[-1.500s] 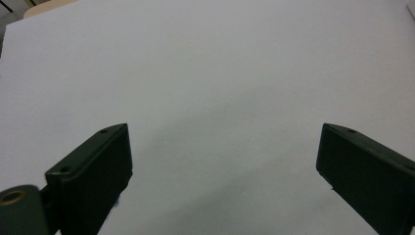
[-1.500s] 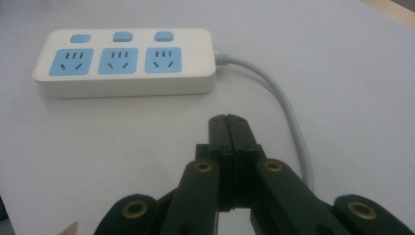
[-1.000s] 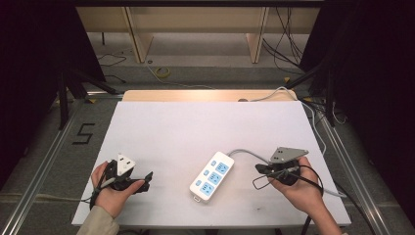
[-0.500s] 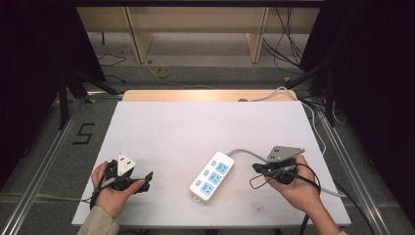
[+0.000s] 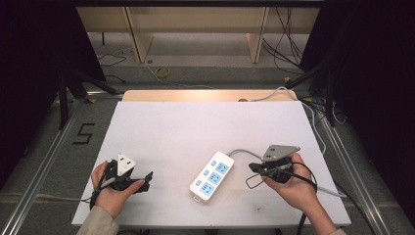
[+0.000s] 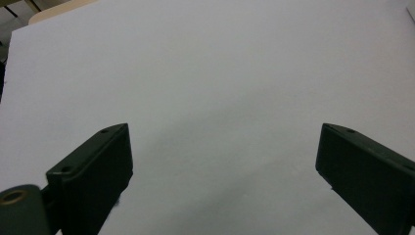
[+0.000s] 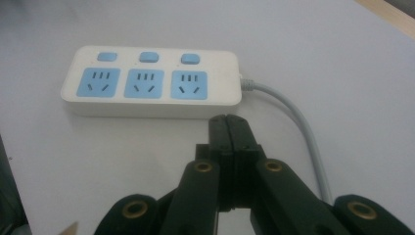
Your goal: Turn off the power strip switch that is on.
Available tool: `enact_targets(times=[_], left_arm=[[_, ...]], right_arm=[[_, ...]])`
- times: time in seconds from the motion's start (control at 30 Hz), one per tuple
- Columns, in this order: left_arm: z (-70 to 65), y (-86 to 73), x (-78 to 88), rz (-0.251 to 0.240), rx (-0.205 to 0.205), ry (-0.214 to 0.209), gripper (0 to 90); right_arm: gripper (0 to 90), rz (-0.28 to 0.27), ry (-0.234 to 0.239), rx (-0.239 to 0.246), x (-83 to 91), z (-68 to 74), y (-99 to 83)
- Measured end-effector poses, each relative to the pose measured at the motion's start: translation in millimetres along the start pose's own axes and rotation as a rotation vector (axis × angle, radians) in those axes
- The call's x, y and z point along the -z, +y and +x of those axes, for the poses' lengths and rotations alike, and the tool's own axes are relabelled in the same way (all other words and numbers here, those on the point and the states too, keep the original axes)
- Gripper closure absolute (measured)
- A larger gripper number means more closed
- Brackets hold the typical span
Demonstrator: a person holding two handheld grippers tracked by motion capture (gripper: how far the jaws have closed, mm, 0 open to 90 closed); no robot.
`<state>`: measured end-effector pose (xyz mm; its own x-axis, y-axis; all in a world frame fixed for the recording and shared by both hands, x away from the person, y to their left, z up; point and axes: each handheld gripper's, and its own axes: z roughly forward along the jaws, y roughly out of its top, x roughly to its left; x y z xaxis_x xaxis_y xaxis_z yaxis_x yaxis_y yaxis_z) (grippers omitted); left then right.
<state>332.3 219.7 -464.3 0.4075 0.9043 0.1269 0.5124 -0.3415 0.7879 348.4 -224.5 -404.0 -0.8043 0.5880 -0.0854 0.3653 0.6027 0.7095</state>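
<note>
Power strip [image 5: 212, 176] on white table [image 5: 195, 127], between two grippers.
Right gripper [image 7: 228, 122]: jaws closed together, empty, tips just beside strip. Left gripper [image 6: 222, 161]: jaws wide apart, empty.

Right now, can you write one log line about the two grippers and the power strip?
left gripper: open, nothing between | right gripper: shut, holding nothing, pointing at power strip | power strip: flat on table, untouched
</note>
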Motion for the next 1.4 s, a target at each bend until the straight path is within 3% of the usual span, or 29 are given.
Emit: enact_targets(times=[1.4], left_arm=[[-0.6,1.1,0.4,-0.005,0.0,-0.003,7.4]], right_arm=[[90.0,0.012,0.052,0.05,-17.2,16.0,24.4]])
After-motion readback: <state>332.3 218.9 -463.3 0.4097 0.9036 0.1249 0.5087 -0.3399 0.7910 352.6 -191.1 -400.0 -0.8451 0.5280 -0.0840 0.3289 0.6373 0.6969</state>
